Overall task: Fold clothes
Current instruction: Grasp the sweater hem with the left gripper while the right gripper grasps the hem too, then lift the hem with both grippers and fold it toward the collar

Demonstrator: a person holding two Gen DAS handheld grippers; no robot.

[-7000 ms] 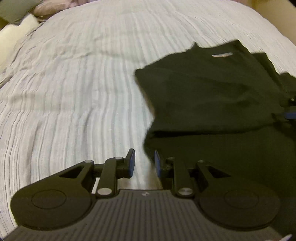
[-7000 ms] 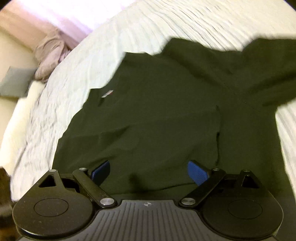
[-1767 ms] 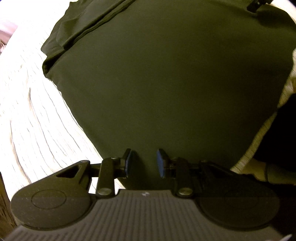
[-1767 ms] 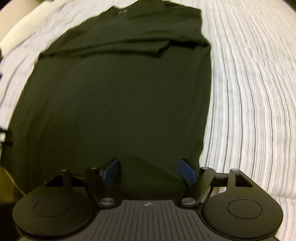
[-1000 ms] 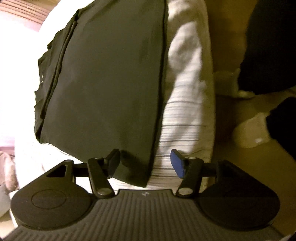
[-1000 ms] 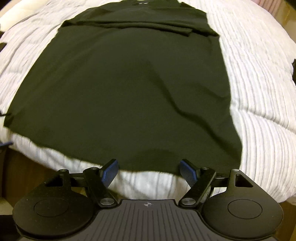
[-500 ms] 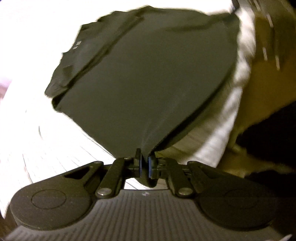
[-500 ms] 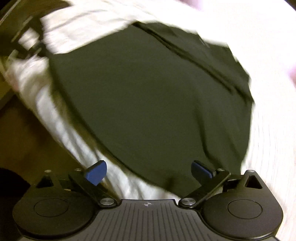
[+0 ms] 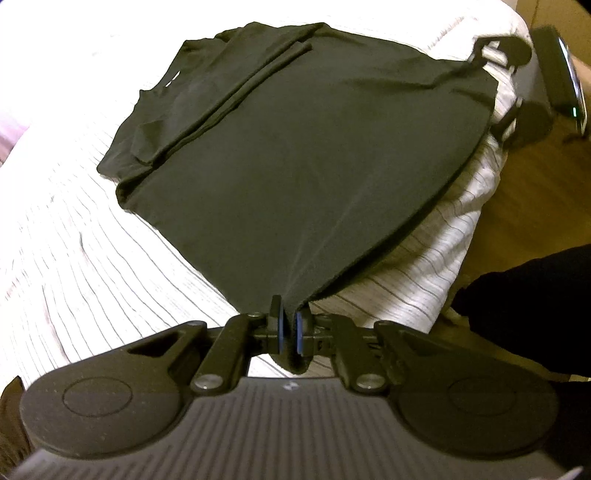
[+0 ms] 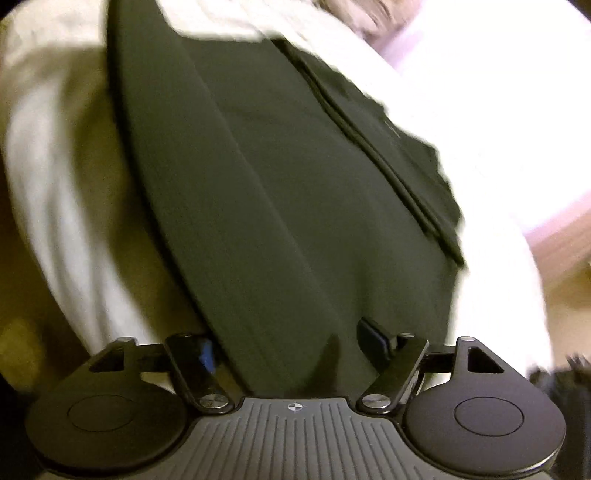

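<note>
A black T-shirt [image 9: 295, 147] lies flat on the striped white bed cover [image 9: 92, 258], its sleeves folded in at the far end. My left gripper [image 9: 290, 328] is shut on the near hem corner, and the cloth is pulled up into a taut ridge. The right gripper [image 9: 487, 90] sits at the other hem corner, by the bed's edge. In the right wrist view, the shirt [image 10: 295, 221] runs between the fingers of my right gripper [image 10: 290, 345]. Its jaws are closing, with a gap still showing beside each blue pad. That view is blurred.
The bed's edge drops to a wooden floor [image 9: 517, 206] on the right. Beside it stands a person's dark-clothed leg [image 9: 535, 295]. A pinkish bundle [image 10: 369, 14] lies at the far end of the bed cover [image 10: 74, 184].
My left gripper shut on the hem corner and lifted it off the bed. The right gripper rolled and sank onto the other corner; its jaws widened, then narrowed around the cloth.
</note>
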